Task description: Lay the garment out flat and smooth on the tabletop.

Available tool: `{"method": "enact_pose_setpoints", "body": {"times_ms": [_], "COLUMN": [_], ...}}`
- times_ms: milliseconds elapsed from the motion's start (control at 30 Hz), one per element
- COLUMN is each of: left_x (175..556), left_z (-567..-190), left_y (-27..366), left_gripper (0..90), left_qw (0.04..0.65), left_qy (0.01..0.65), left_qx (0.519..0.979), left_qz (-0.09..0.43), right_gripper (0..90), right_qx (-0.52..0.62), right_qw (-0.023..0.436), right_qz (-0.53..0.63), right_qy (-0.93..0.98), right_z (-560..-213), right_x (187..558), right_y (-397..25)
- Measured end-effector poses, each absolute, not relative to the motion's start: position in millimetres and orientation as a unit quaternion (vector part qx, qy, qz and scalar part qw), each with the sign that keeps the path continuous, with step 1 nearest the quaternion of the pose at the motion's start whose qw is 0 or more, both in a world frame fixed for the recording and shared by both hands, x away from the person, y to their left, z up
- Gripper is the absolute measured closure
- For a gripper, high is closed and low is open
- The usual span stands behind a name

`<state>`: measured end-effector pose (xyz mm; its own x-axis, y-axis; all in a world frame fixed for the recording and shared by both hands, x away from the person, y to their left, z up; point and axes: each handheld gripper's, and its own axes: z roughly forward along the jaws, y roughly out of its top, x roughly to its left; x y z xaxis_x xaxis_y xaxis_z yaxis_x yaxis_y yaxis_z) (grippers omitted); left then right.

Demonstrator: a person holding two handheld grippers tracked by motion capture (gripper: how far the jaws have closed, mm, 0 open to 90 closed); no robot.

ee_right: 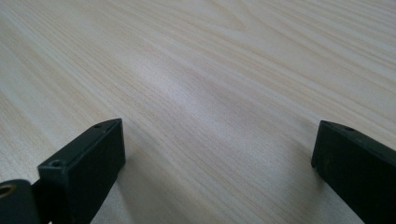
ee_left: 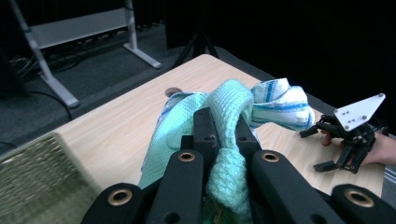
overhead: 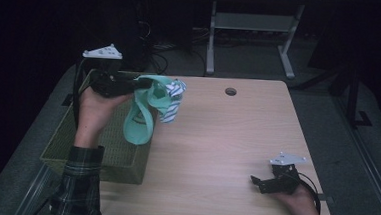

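Near right on the bench (overhead: 215, 154), right gripper (overhead: 264, 183) rests jaws apart, while left gripper (overhead: 139, 84) clamps a mint cloth (overhead: 143, 115) above the basket (overhead: 120, 156).

The cloth (overhead: 142, 115) is mint green with a knitted weave; bunched with it is a white towel (overhead: 173, 102) with blue stripes. The basket (overhead: 120, 158) is olive green and woven. The table (overhead: 216, 139) is pale wood with fine grain. Both grippers (overhead: 139, 84) (overhead: 257, 181) are black, the sleeve (overhead: 78, 186) dark green plaid
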<state>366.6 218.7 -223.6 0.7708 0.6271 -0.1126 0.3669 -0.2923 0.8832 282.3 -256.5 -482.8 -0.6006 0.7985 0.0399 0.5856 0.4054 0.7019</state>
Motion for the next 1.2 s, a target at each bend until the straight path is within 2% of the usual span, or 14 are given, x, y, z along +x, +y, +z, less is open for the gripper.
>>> {"method": "enact_pose_setpoints", "body": {"times_ms": [533,1200], "left_x": [374,376], "left_z": [-254,-295], "left_y": [159,103], "left_gripper": [84.8,84.8], "left_qw": [0.511,0.494], "left_qy": [0.285,0.293], "left_qx": [0.806,0.816], "left_qz": [0.091,0.062], "right_gripper": [2.3,2.3], "right_qx": [0.420,0.421], "right_qw": [0.153,0.153], "right_qz": [0.348,0.348], "right_qy": [0.824,0.824], "right_z": [-483,-483], "right_x": [282,282], "right_y": [-256,-256]}}
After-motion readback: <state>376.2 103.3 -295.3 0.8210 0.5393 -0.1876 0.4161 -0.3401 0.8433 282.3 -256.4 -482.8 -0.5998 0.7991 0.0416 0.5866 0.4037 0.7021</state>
